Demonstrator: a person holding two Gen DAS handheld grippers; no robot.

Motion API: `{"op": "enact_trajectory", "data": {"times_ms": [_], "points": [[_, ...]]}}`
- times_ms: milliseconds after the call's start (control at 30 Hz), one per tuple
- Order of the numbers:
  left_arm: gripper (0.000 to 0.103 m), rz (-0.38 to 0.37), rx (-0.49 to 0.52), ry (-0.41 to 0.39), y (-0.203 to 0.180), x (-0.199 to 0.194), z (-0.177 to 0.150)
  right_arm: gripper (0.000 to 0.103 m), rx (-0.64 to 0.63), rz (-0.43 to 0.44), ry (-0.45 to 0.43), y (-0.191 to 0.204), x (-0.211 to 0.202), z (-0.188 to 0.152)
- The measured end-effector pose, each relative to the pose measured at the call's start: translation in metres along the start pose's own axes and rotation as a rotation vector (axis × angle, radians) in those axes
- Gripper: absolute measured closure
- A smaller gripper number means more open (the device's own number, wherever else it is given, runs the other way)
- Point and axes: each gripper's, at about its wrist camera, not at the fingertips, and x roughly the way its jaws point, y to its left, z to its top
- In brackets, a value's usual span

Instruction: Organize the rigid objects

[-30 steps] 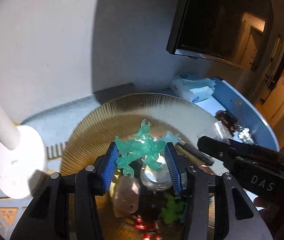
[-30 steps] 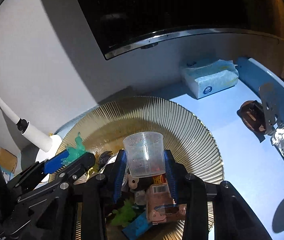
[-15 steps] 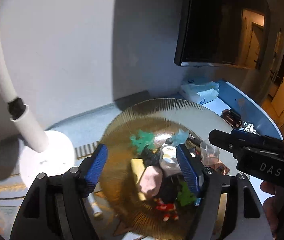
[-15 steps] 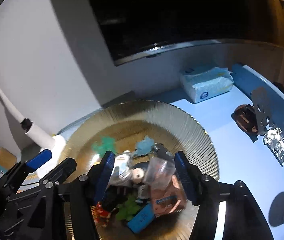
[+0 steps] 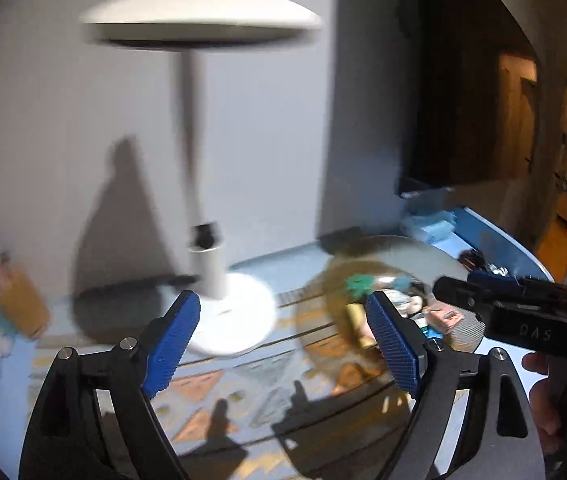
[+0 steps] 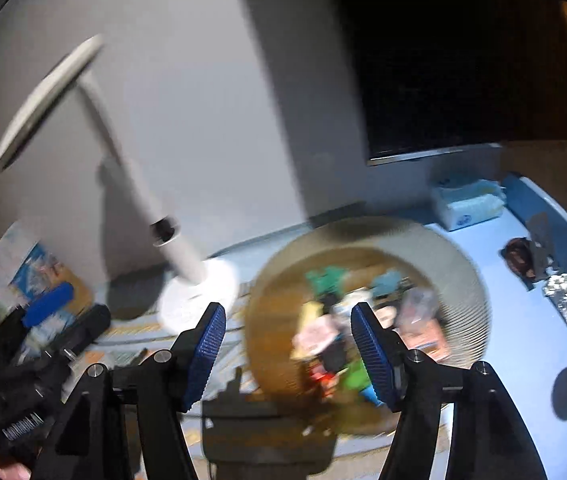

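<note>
Lying heaped in the ribbed amber plate [image 6: 463,276] on the blue table [image 6: 523,344], the small toys [image 6: 335,320] sat beside the white lamp [image 6: 199,292]. The left gripper [image 5: 283,332] and right gripper [image 6: 287,344] hovered above, jaws opening and empty.

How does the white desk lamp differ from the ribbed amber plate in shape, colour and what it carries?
The white desk lamp stands tall on a round base, with a thin stem and flat disc head; the ribbed amber plate lies low and wide. The lamp is plain white, the plate translucent amber. The lamp carries nothing, the plate a pile of small toys. Both rest on the table.
</note>
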Motion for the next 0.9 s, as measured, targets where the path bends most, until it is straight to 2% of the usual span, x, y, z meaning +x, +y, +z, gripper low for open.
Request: {"op": "enact_trajectory", "data": {"times_ms": [67, 133, 167, 300, 433, 633, 733, 900], "points": [[0.018, 0.028, -0.03, -0.004, 0.026, -0.026, -0.009, 0.039, -0.033, 0.021, -0.007, 0.027, -0.006, -0.01], [0.009, 0.08, -0.051, -0.001, 0.047, -0.044, -0.019, 0.039, -0.059, 0.047, -0.003, 0.05, -0.008, -0.018], [0.0, 0.104, -0.059, 0.002, 0.055, -0.051, -0.025, 0.039, -0.069, 0.063, 0.001, 0.06, -0.008, -0.021], [0.001, 0.159, -0.091, -0.005, 0.081, -0.066, -0.06, 0.039, -0.121, 0.097, 0.024, 0.101, -0.002, -0.045], [0.001, 0.166, -0.124, 0.055, 0.094, -0.045, -0.102, 0.035, -0.184, 0.056, 0.054, 0.129, 0.023, -0.077], [0.001, 0.196, -0.202, 0.217, 0.109, 0.005, -0.163, 0.034, -0.232, -0.027, 0.152, 0.132, 0.069, -0.13], [0.001, 0.205, -0.19, 0.255, 0.108, 0.018, -0.178, 0.034, -0.237, -0.067, 0.197, 0.126, 0.089, -0.15], [0.001, 0.221, -0.156, 0.317, 0.104, 0.035, -0.189, 0.034, -0.239, -0.09, 0.244, 0.121, 0.109, -0.164]]}}
